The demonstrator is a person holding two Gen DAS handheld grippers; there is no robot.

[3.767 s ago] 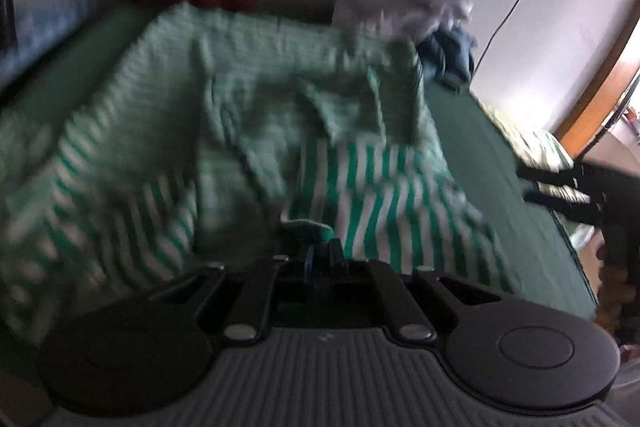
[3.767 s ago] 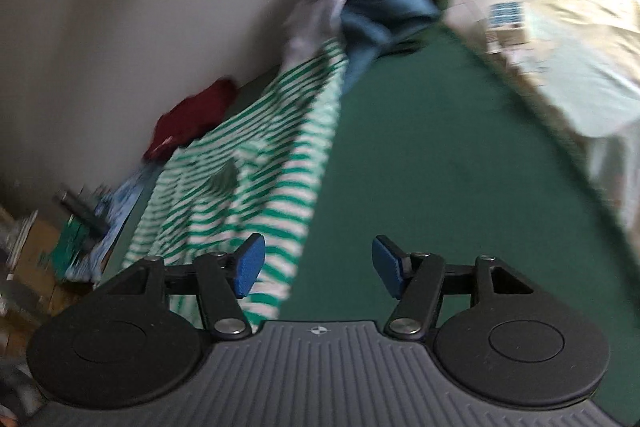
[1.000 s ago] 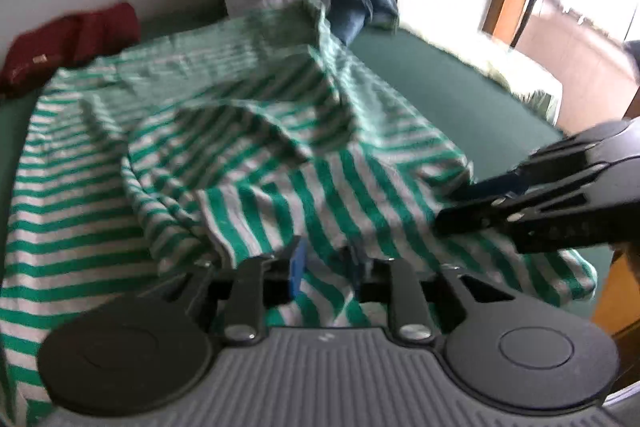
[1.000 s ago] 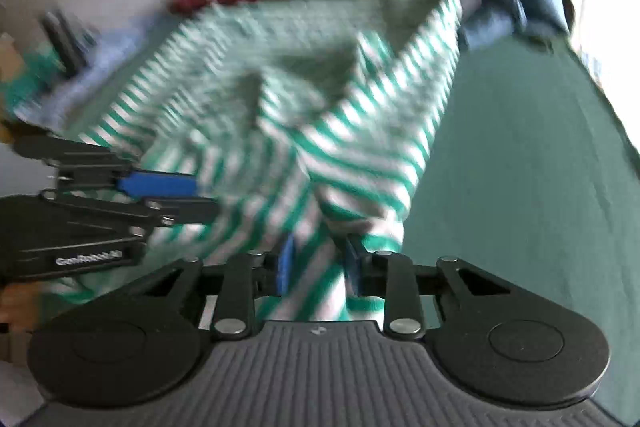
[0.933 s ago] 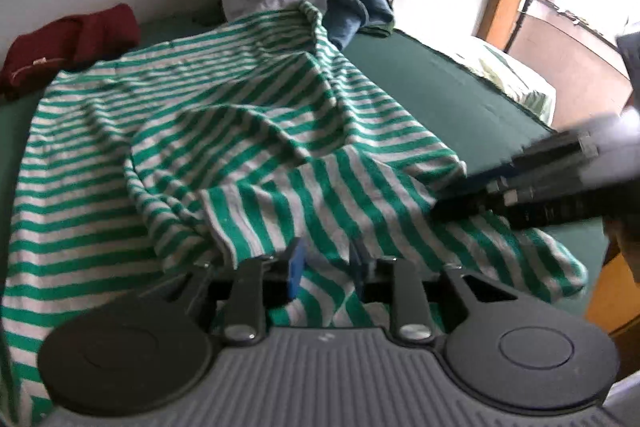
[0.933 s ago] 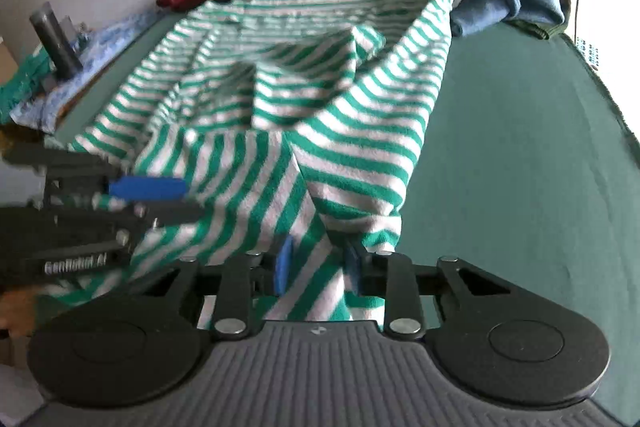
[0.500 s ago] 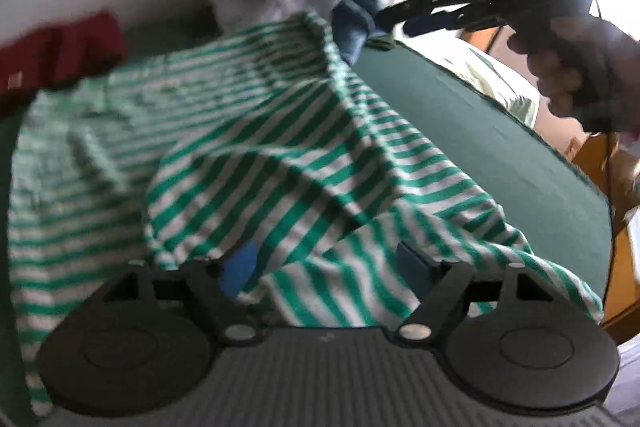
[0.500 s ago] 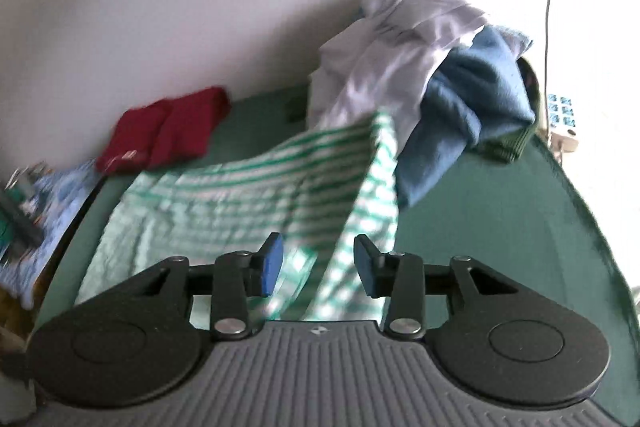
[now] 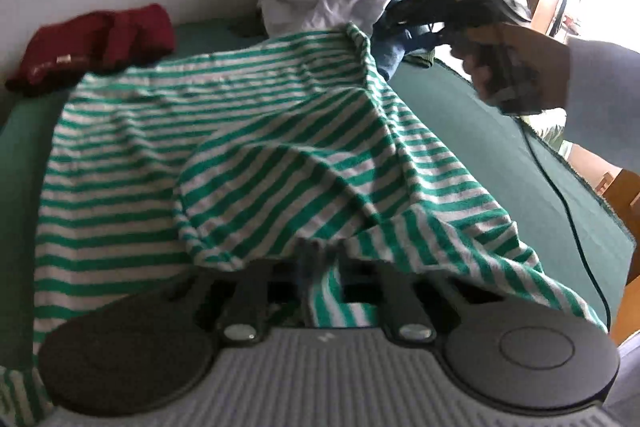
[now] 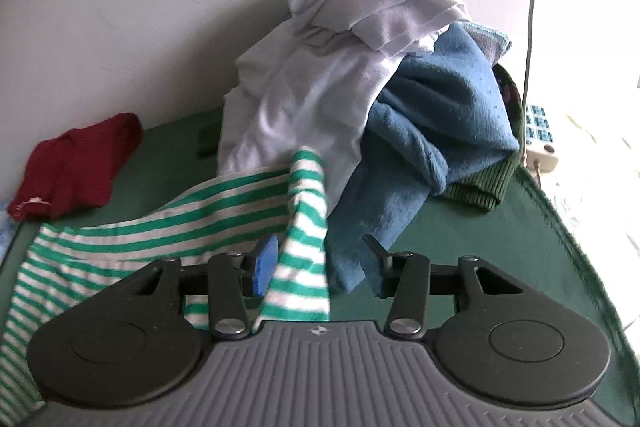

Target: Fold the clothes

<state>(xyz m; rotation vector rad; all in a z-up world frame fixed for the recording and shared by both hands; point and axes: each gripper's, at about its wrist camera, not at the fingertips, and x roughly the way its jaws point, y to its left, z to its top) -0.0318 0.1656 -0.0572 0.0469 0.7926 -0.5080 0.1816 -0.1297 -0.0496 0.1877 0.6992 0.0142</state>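
**Striped shirt pinched at its near edge, far corner between widening jaws**

On the green bed cover [image 9: 472,131], against a pale wall, a green-and-white striped shirt [image 9: 248,147] lies spread and rumpled. Its long axis runs from the near edge away toward the wall, ending at a raised far corner beside the laundry heap. Stripes cross that axis over most of the cloth; in the rucked middle fold they swing diagonal.

Left gripper [image 9: 320,263]: jaws closed on the near edge of the shirt. A bunch of striped cloth is pinched between them and hangs down over the gripper body. Fingertips are buried in the fabric and blurred.

Right gripper [image 10: 316,267]: jaws part-way apart and opening. The far corner of the shirt [image 10: 304,227] stands between them, nearer the blue left pad [image 10: 265,263]; whether that pad touches the cloth cannot be told. The other finger stands clear of the cloth. From the left wrist view the same gripper [image 9: 404,21] shows held in a hand [image 9: 520,67] just beyond the shirt's far corner, a cable trailing down across the cover.

Behind the corner: a heap with white garment [image 10: 336,67] on top, blue towel [image 10: 432,123] to its right, a dark green knitted edge [image 10: 480,191] beneath. A dark red garment [image 10: 76,167] lies apart to the left by the wall. A white power strip [image 10: 540,143] sits at the bed's right edge.
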